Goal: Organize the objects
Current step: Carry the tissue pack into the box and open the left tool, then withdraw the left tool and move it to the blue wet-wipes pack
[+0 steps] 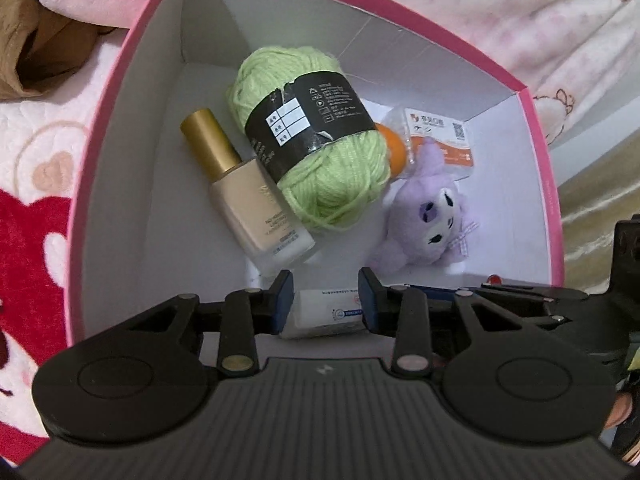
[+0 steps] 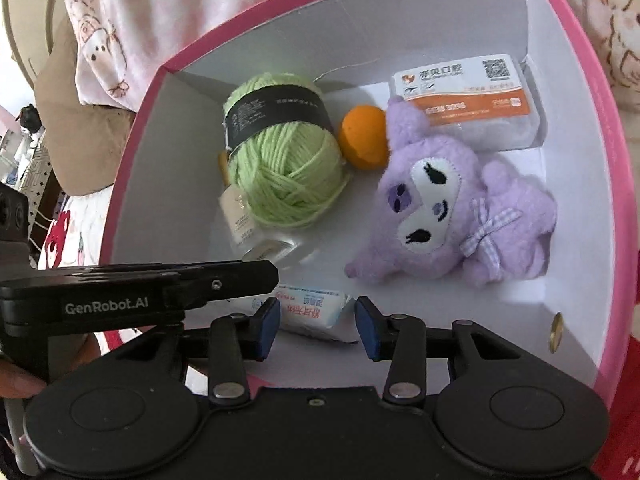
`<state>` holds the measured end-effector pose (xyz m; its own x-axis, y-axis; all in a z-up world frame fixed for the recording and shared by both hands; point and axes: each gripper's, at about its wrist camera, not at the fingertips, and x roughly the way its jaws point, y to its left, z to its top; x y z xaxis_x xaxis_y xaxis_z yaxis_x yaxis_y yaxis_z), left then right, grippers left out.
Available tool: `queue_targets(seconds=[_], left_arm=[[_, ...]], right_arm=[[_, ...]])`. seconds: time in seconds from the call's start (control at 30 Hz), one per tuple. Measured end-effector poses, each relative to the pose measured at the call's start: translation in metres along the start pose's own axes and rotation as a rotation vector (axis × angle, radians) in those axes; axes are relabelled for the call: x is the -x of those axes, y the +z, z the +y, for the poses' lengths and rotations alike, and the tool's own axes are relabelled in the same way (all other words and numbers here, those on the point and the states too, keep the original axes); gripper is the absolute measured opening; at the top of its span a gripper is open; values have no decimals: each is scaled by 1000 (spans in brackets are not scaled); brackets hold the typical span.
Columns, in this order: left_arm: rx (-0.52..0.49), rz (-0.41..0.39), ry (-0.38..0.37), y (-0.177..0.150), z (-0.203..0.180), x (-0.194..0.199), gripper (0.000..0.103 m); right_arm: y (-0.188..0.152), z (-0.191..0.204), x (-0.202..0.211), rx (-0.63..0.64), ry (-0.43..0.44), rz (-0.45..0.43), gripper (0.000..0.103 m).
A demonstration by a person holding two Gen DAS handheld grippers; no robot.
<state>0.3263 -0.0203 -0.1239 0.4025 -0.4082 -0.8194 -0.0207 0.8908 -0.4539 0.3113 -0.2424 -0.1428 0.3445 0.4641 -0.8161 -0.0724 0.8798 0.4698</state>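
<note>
A pink box [image 1: 105,128] with a white inside holds a green yarn ball [image 1: 316,140], a beige bottle with a gold cap [image 1: 244,196], an orange ball [image 2: 362,138], a purple plush toy [image 2: 452,204] and an orange-labelled packet [image 2: 464,92]. A small white tissue pack [image 1: 324,314] hangs low over the box's near floor. My left gripper [image 1: 326,304] is shut on it. In the right wrist view the same pack [image 2: 312,312] fills the gap of my right gripper [image 2: 318,320], whose pads press its sides. The left gripper [image 2: 268,274] reaches in from the left there.
The box sits on pink and red patterned bedding [image 1: 36,208]. A brown cloth [image 1: 28,40] lies beyond the box's left corner. The box walls [image 2: 592,160] rise close on all sides. White floor shows between the plush toy and the near wall.
</note>
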Motion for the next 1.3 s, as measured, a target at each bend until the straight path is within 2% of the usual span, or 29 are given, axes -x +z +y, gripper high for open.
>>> queue_targets(seconds=[0.1,0.2,0.27,0.43,0.6,0.77,1.0,1.3], left_arm=[[-23,-28,16,-1,-6,1,34],[-90,-67,78,-3,-19,10,34],[-122,-92,108,-4,-27,20,39],[-170,-111,93,-11,-48,54,45],[-229,-89,133,-23,-71,86,52],[-248,-84,153,-39,-83,122,56],[-291,-128,183,-61,-96,174,59],[-332,-159,199,-96,-109,224,66]], right_arm=[[-1,4,7,28,-41,-20,47],[-5,6,20,52,-72,-58,47],[-7,9,34,61,-72,-90,47],[-18,29,78,115,-106,-178,51],[-34,51,118,149,-134,-231,57],[-50,69,146,187,-164,-257,60],[-76,91,182,224,-196,-287,63],[-110,114,220,279,-177,-281,74]])
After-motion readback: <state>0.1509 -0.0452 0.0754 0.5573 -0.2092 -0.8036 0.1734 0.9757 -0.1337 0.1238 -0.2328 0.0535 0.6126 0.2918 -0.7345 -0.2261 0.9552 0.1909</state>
